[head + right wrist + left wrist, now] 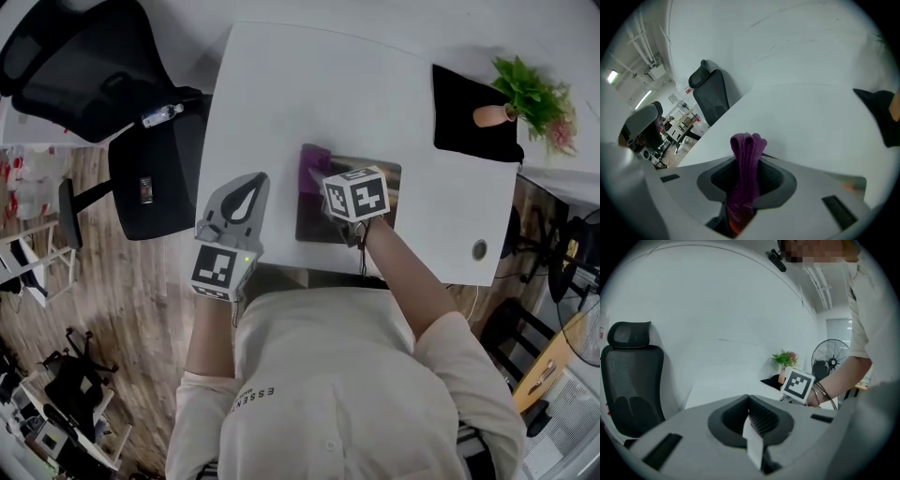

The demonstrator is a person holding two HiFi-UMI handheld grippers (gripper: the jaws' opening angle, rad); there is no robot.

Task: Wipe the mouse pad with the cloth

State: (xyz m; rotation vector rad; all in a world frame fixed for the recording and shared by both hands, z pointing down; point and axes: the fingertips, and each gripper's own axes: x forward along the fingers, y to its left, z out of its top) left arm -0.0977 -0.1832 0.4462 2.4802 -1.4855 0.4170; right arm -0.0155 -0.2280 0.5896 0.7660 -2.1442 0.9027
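The cloth (746,173), a purple fold, is pinched fast between the fingers of my right gripper (747,157), over the far left corner of the mouse pad (317,223) at the table's (356,84) near edge. To wipe well, I'd press it flat and drag overlapping strokes across the pad. My right forearm reaches forward. My left gripper (246,192), fingers closed on nothing, points away just beside the pad.

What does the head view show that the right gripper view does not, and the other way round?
Only the head view: the left gripper and the person's cream shirt. Only the right gripper view: the right gripper with jaws clamped on the purple knitted cloth. Both: that cloth, the white table, the black mesh office chair.
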